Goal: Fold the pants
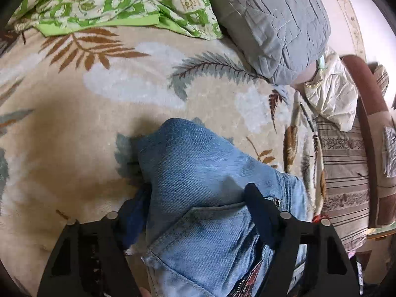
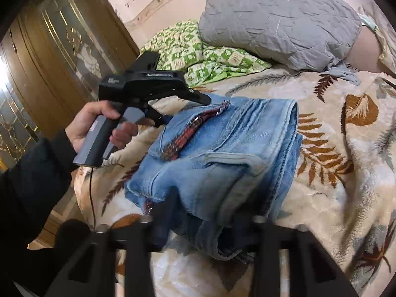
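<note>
The pants (image 2: 217,158), a pair of light blue jeans, lie on the bed (image 2: 346,173) as a thick, compact bundle of several layers, with a back pocket facing up and a strip of red patterned trim running across the top. In the right wrist view the bundle sits at the centre, the grey pillow (image 2: 279,19) at 12 o'clock from it and the green checked cloth (image 2: 198,57) at about 11 o'clock.

Judging by the stacked edges on the bundle's right side, the main folds look done; what seems left is squaring up or flattening the stack, since the near end at 6 o'clock hangs loose and rumpled.

The left gripper (image 1: 198,198) straddles the denim: one finger lies on top of the fabric at the pocket edge, the other sits down its left side, so the jaws are spread around the cloth; whether the pads actually press on it I cannot tell. In the right wrist view this gripper comes in from 10 o'clock, held in the person's left hand (image 2: 99,126).

The right gripper (image 2: 205,212) is blurred; its fingers flank the near, sagging end of the bundle, jaws partly closed, with denim between them. A firm pinch cannot be confirmed.
</note>
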